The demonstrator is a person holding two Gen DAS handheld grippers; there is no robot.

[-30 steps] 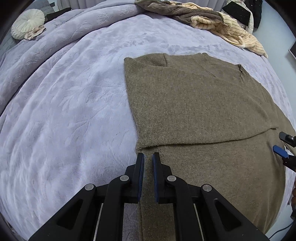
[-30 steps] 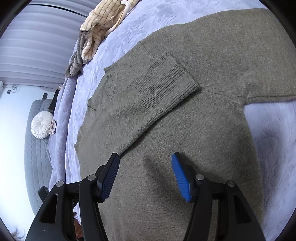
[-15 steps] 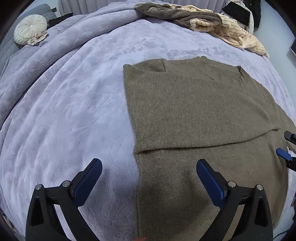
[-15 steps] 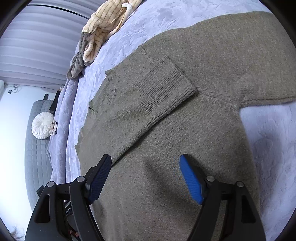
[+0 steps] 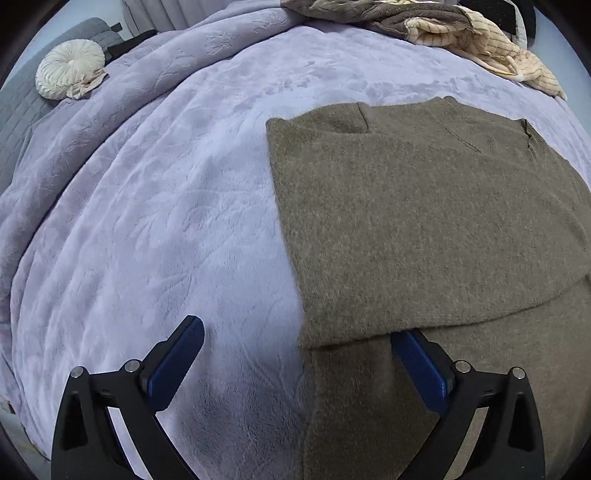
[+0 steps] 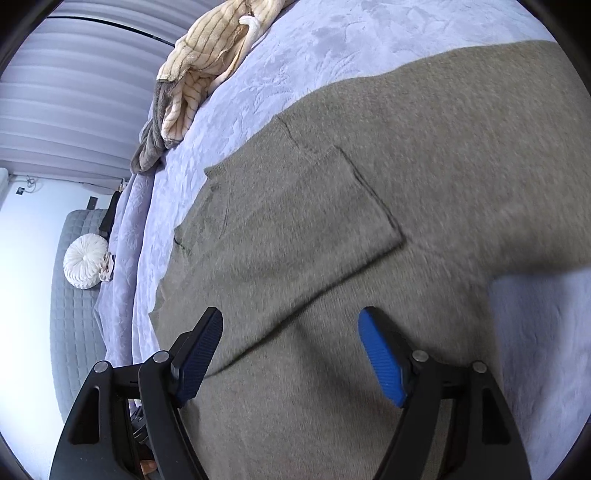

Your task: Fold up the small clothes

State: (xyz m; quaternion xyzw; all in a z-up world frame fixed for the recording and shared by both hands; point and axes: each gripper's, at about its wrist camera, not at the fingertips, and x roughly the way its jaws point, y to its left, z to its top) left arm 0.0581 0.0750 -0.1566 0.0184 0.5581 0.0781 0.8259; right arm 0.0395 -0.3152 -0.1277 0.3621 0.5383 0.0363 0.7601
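An olive-brown knit sweater (image 5: 424, 229) lies flat on a lavender bedspread (image 5: 155, 206), with one side and its sleeve folded over the body. My left gripper (image 5: 299, 336) is open, low over the sweater's left edge; its right fingertip (image 5: 406, 343) is slipped under the edge of the folded flap. In the right wrist view the sweater (image 6: 369, 258) fills the frame, with the ribbed sleeve cuff (image 6: 369, 206) lying across its body. My right gripper (image 6: 291, 332) is open and empty just above the sweater.
A pile of cream striped and brown clothes (image 5: 461, 33) lies at the bed's far edge, also in the right wrist view (image 6: 199, 74). A round white cushion (image 5: 70, 74) sits on a grey quilted seat at the far left. Pleated curtains (image 6: 74, 92) hang behind.
My left gripper was shut on the sweater's edge, then let go and opened wide; it now sits lower with one finger under the flap. My right gripper stayed open and drew back slightly.
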